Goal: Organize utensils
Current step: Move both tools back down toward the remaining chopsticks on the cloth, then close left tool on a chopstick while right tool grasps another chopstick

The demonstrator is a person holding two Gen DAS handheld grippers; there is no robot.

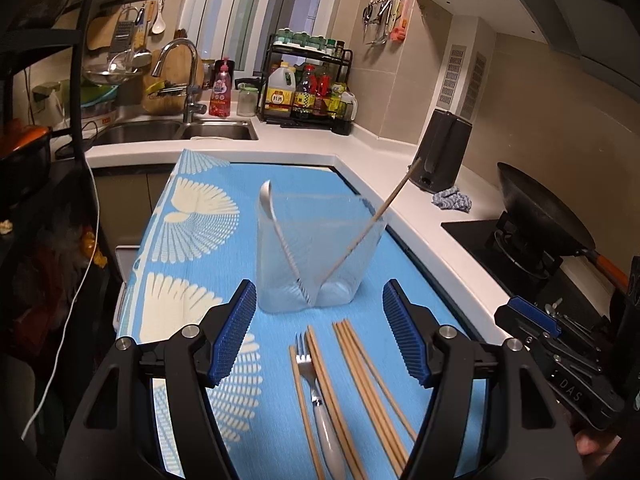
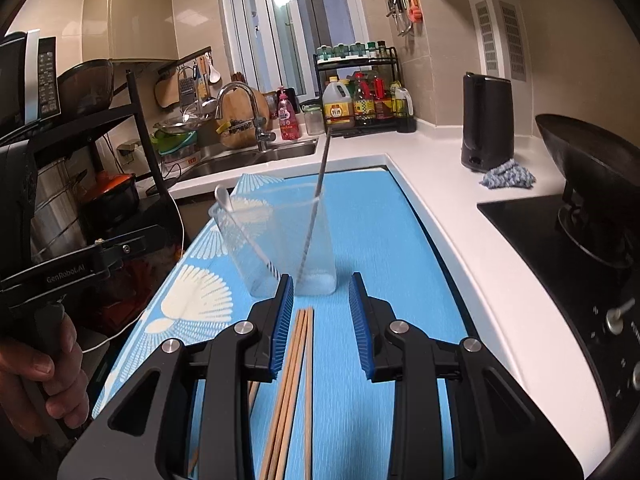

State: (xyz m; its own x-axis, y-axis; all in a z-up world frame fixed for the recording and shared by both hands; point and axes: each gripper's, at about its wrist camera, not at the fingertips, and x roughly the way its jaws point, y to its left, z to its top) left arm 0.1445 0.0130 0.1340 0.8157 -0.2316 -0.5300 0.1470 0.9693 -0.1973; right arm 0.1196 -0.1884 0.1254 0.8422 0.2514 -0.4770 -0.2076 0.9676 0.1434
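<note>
A clear plastic container stands on the blue patterned mat. A spoon leans in its left corner and one chopstick leans out to the right. Nearer to me a fork and several wooden chopsticks lie flat on the mat. My left gripper is open just short of the container, above the fork and chopsticks. My right gripper is open more narrowly, with nothing pressed between its pads. The loose chopsticks lie on the mat under its left finger, and the container stands just beyond.
White counter runs along the mat's right side, with a black kettle, a blue cloth and a wok on the hob. A sink and tap and a bottle rack stand behind. A hand holds the left gripper.
</note>
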